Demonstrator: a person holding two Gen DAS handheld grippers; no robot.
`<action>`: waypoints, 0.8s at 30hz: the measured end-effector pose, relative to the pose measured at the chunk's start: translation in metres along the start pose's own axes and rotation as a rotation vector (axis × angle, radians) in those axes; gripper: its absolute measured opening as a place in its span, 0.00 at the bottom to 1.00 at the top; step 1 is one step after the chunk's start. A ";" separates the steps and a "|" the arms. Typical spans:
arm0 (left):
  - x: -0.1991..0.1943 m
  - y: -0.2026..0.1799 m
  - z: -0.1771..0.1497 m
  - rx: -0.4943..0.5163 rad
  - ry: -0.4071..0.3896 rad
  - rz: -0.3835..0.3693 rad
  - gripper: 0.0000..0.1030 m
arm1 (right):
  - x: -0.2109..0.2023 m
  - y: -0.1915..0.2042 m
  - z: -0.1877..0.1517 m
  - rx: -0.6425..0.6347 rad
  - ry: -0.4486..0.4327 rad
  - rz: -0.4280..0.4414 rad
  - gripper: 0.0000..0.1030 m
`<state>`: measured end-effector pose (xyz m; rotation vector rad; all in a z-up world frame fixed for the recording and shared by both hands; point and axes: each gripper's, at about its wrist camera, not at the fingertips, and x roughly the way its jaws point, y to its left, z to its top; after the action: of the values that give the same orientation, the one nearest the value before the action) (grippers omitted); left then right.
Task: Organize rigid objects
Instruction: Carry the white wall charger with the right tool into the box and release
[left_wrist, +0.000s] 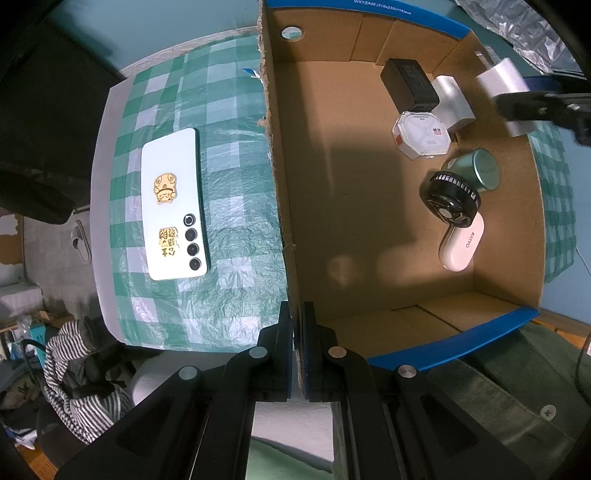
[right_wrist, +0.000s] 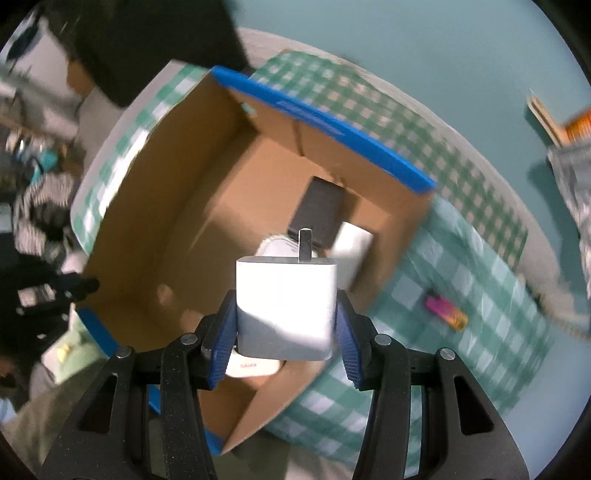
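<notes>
My left gripper (left_wrist: 297, 314) is shut on the near-left wall of the cardboard box (left_wrist: 284, 206). Inside the box lie a black adapter (left_wrist: 408, 86), a silver block (left_wrist: 452, 101), a white hexagonal case (left_wrist: 421, 134), a green tin (left_wrist: 476, 170) and a white handheld fan (left_wrist: 456, 218). My right gripper (right_wrist: 284, 317) is shut on a white charger plug (right_wrist: 286, 306) and holds it above the box (right_wrist: 177, 221); the plug also shows in the left wrist view (left_wrist: 502, 88). A white phone (left_wrist: 173, 206) lies face down on the checked cloth left of the box.
A pink and orange lighter (right_wrist: 445, 312) lies on the green checked tablecloth (right_wrist: 461, 258) right of the box. Striped fabric (left_wrist: 74, 376) and clutter sit off the table's left edge. Crinkled foil (left_wrist: 517, 26) lies behind the box.
</notes>
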<state>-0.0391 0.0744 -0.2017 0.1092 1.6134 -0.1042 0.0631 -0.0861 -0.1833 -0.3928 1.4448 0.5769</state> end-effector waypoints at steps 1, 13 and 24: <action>0.000 0.000 0.000 -0.001 -0.001 -0.001 0.04 | 0.005 0.004 0.002 -0.026 0.010 0.000 0.48; -0.001 0.001 -0.003 -0.007 -0.005 -0.004 0.04 | 0.021 0.020 0.012 -0.120 0.020 -0.018 0.47; -0.001 0.002 -0.004 -0.005 -0.005 -0.002 0.04 | -0.022 0.016 0.008 -0.146 -0.068 -0.056 0.47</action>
<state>-0.0424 0.0764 -0.2008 0.1033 1.6085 -0.1021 0.0591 -0.0716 -0.1597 -0.5224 1.3271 0.6462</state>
